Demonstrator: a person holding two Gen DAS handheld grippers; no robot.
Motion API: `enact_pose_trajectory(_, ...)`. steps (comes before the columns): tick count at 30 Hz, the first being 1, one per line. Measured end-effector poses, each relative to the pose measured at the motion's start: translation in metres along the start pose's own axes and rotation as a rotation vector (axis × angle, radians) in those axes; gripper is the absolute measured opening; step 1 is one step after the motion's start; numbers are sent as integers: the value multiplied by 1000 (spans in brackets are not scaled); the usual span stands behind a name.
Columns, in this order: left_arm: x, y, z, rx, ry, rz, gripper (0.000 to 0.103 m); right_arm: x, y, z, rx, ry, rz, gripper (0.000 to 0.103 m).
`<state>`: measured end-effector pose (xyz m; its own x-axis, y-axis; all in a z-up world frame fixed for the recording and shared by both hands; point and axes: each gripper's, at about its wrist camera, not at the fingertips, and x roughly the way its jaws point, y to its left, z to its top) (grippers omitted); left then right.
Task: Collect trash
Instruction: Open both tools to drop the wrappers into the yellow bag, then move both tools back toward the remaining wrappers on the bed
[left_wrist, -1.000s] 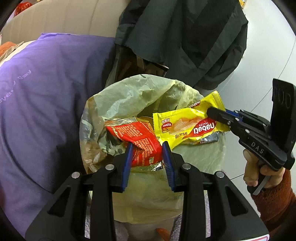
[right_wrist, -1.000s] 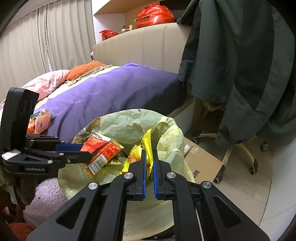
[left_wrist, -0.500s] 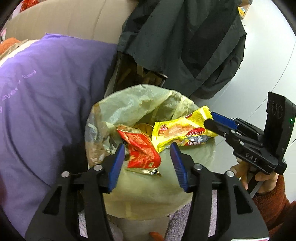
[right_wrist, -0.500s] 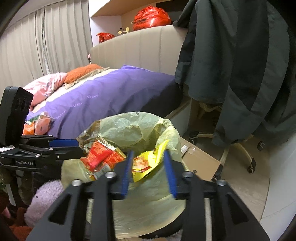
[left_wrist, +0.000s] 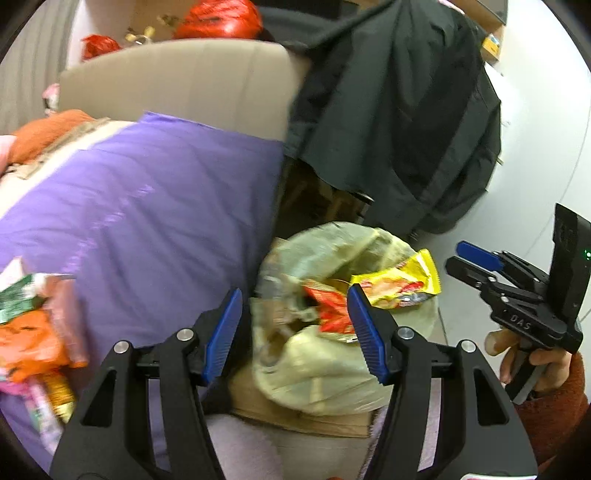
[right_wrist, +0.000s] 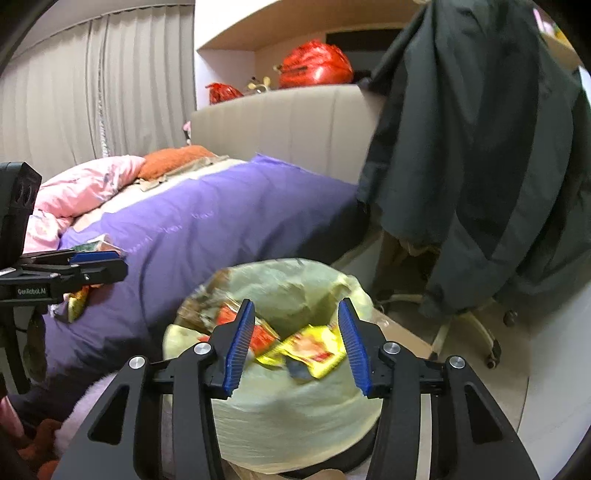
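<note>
A: Beside the bed, what sits under the 2 grippers?

B: A pale yellow trash bag (left_wrist: 332, 373) with its mouth open, just beside the purple blanket (left_wrist: 147, 221). A red wrapper (left_wrist: 328, 310) and a yellow wrapper (left_wrist: 399, 284) lie at the top of the bag, the yellow one poking out over the rim on the side toward the right gripper.

A: How do the fingers stand on the left gripper (left_wrist: 295, 332)?

B: Its jaws have just been opening and now stand wide apart. The blue pads (left_wrist: 221, 332) touch nothing; the red wrapper shows in the gap but lies loose in the bag below, not pinched.

A: And the right gripper (right_wrist: 295, 343)?

B: Same there. Its jaws have just been opening too, and they are spread wide with nothing clamped. The yellow wrapper (right_wrist: 310, 350) rests in the bag (right_wrist: 288, 417) beneath the gap, next to the red wrapper (right_wrist: 236, 321).

A: Can each gripper be seen from the other camera?

B: Yes. The right gripper (left_wrist: 469, 258) appears at the edge of the left view, held by a hand (left_wrist: 528, 362) in a rust sleeve, off to the side of the bag. The left gripper (right_wrist: 107, 266) shows at the edge of the right view, over the blanket (right_wrist: 221, 236).

A: Anything else left around?

B: More wrappers (left_wrist: 33, 332) lie on the blanket, well apart from the bag. A dark jacket (left_wrist: 399, 122) hangs behind it.
</note>
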<state>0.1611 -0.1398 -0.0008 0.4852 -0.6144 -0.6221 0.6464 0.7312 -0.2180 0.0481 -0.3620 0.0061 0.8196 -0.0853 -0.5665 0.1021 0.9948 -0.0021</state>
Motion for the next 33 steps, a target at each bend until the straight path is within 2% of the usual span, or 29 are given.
enact_pose_trajectory(4, -48, 24, -3, -2, -65, 114, 56, -12, 34, 13, -38, -36, 36, 46)
enact_pose_trajectory(9, -98, 64, -10, -12, -104, 220, 56, -15, 81, 27, -80, -60, 90, 46)
enact_pose_trajectory(11, -119, 84, -14, -26, -128, 255, 56, -12, 102, 32, -96, -64, 110, 54)
enact_pose_trajectory(16, -163, 157, -29, -114, -198, 351, 56, 4, 149, 41, -96, -64, 188, 61)
enact_pose_trajectory(20, -177, 224, -42, -245, -218, 373, 56, 18, 182, 47, -119, -73, 232, 61)
enact_pose_trajectory(25, -178, 300, -68, -389, -217, 378, 57, 45, 221, 48, -164, -16, 264, 61)
enact_pose_trajectory(29, -164, 327, -81, -441, -189, 351, 58, 66, 243, 44, -191, 12, 287, 61)
enact_pose_trajectory(33, -148, 330, -81, -409, -179, 338, 58, 91, 266, 37, -247, 47, 264, 61)
